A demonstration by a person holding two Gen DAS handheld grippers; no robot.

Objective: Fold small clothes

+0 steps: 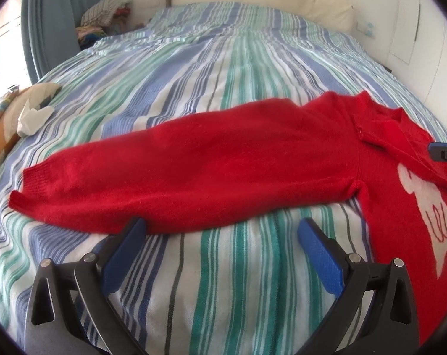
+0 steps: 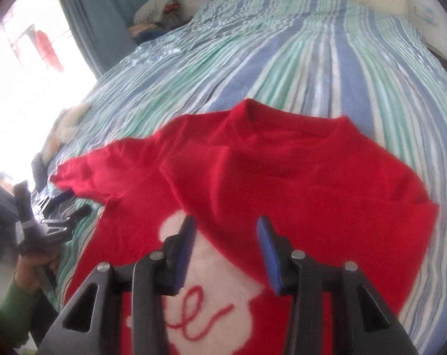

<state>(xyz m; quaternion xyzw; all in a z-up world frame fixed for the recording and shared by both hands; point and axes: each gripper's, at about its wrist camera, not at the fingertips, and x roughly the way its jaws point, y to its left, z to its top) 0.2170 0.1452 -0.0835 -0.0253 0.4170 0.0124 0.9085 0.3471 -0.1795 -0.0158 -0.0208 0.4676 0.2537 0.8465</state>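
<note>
A red knitted sweater point(image 1: 211, 171) with a white figure point(image 2: 220, 281) on its front lies flat on the striped bedspread point(image 1: 223, 281). One long sleeve point(image 1: 111, 186) stretches out to the left in the left wrist view. My left gripper point(image 1: 222, 224) stands wide open over the bedspread, just short of that sleeve's near edge, with nothing between its blue pads. My right gripper point(image 2: 226, 222) hovers over the sweater's chest, partly open, and holds nothing. The sweater's right side looks folded in over the body below the collar point(image 2: 285, 124). The left gripper point(image 2: 72, 205) shows at the left, in a hand with a green sleeve point(image 2: 13, 301).
A cream headboard cushion point(image 1: 261, 0) runs along the far end of the bed. A pile of clothes point(image 1: 105, 14) sits in the far left corner by a blue curtain point(image 1: 54, 14). A crumpled white cloth point(image 1: 31, 118) and a patterned cushion point(image 1: 1, 130) lie at the bed's left edge.
</note>
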